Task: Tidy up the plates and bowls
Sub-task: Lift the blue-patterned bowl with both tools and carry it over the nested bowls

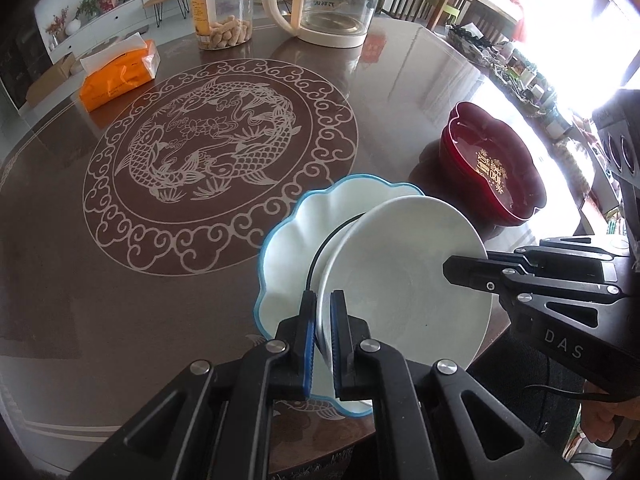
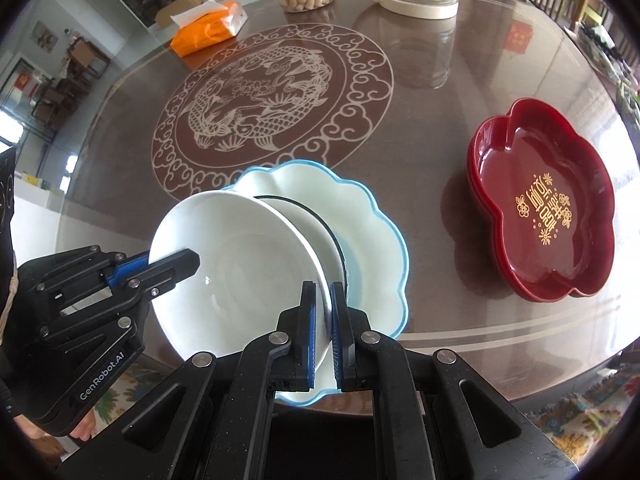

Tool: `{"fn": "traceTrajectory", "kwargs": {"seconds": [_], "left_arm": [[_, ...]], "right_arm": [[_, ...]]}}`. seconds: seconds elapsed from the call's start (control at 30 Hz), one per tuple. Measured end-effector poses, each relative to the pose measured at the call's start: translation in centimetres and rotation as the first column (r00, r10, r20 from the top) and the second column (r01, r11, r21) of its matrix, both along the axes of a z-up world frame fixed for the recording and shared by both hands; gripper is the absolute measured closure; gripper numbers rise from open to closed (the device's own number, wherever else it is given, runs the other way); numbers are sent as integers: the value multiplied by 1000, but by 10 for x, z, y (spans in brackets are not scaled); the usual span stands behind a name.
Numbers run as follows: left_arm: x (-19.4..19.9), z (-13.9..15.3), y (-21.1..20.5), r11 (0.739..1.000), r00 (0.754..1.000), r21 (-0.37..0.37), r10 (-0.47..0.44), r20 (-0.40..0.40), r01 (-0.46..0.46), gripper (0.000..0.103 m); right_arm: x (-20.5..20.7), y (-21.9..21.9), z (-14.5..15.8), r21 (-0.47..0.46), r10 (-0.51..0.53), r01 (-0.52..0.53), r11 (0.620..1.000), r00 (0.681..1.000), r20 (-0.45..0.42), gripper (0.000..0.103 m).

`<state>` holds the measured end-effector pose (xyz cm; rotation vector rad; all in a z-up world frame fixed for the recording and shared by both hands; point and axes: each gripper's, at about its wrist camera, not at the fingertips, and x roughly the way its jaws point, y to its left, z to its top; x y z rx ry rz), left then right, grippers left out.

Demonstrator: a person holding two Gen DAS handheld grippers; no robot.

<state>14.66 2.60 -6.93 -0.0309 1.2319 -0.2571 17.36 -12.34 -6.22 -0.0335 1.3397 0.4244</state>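
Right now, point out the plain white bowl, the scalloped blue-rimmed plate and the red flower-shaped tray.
plain white bowl (image 1: 404,280), left wrist view, inner wall.
scalloped blue-rimmed plate (image 2: 376,248), right wrist view, bare right side of its face.
red flower-shaped tray (image 2: 520,168), right wrist view, glossy floor above the gold lettering.

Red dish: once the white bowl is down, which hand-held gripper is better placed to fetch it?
Likely right: the right hand-held gripper clamps the white bowl nearest the red dish; the left hand-held gripper holds the opposite rim.
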Motion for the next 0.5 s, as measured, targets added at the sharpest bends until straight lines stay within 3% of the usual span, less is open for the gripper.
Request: {"fn": "traceTrajectory", "kwargs": {"seconds": [0.13, 0.37, 0.5], "left_arm": [[1, 1, 2, 1000, 1000, -8, -4, 11, 4, 98], [-3, 21, 0, 1000, 994, 21, -25, 103, 23, 94], [-7, 24, 7, 999, 993, -32, -2, 116, 5, 94]], "right_arm": [[-3, -1, -6, 15, 3, -3, 1000, 1000, 13, 94], [-4, 2, -5, 16, 13, -14, 1000, 998, 61, 94], [-6, 8, -2, 9, 53, -54, 998, 994, 95, 83]]}}
